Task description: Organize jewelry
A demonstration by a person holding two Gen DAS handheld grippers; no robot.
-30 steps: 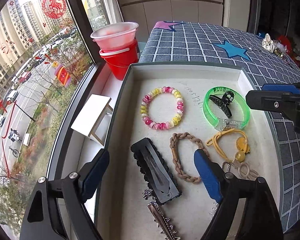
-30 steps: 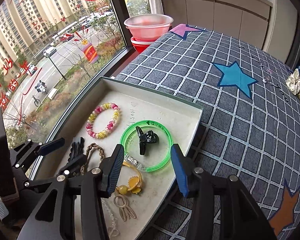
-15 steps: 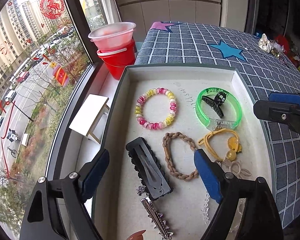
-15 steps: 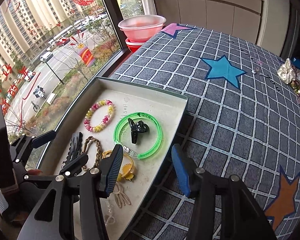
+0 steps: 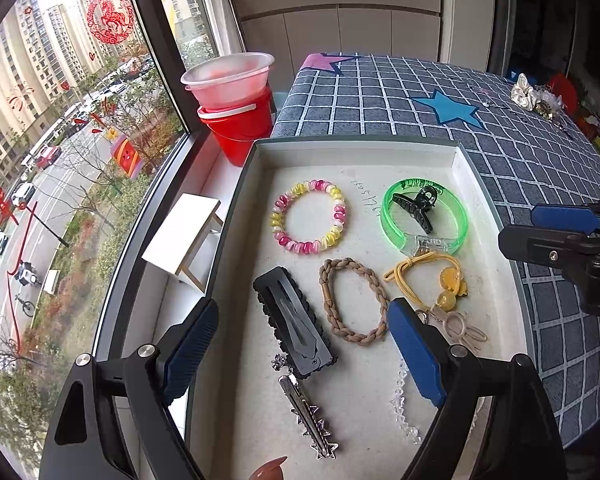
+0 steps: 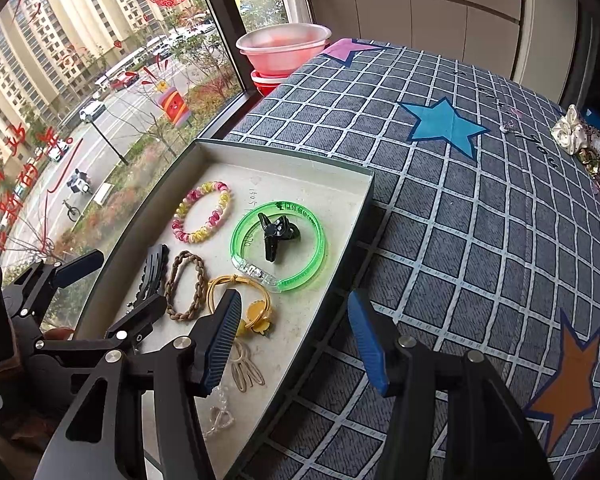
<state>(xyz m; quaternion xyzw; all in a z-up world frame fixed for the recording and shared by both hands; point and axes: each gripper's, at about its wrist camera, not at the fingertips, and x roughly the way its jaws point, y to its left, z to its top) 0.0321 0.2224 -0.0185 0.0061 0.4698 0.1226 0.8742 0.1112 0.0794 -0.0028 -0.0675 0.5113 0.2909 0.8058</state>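
Note:
A shallow grey tray (image 5: 356, 148) holds a pink-and-yellow bead bracelet (image 5: 310, 212), a green bangle (image 5: 388, 216) ringing a black claw clip (image 5: 414, 204), a braided brown hair tie (image 5: 374, 276), a yellow charm tie (image 5: 448, 280), a black snap clip (image 5: 292, 320) and a silver star clip (image 5: 308, 412). My left gripper (image 5: 302, 320) hangs wide open above the snap clip, holding nothing. My right gripper (image 6: 293, 300) is open and empty, straddling the tray's right rim (image 6: 364, 216). More jewelry with a cream scrunchie (image 6: 572, 132) lies far right on the cloth.
The tray sits on a checked cloth with stars (image 6: 460, 220), beside a large window at the left. A red bucket topped with pink basins (image 5: 236, 120) and a small white stool (image 5: 184, 232) stand on the sill. A fingertip (image 5: 268, 472) shows at the bottom edge.
My right gripper has drifted rightward off the green bangle toward the tray's rim, its jaws a little wider. The left gripper has barely moved and stays open.

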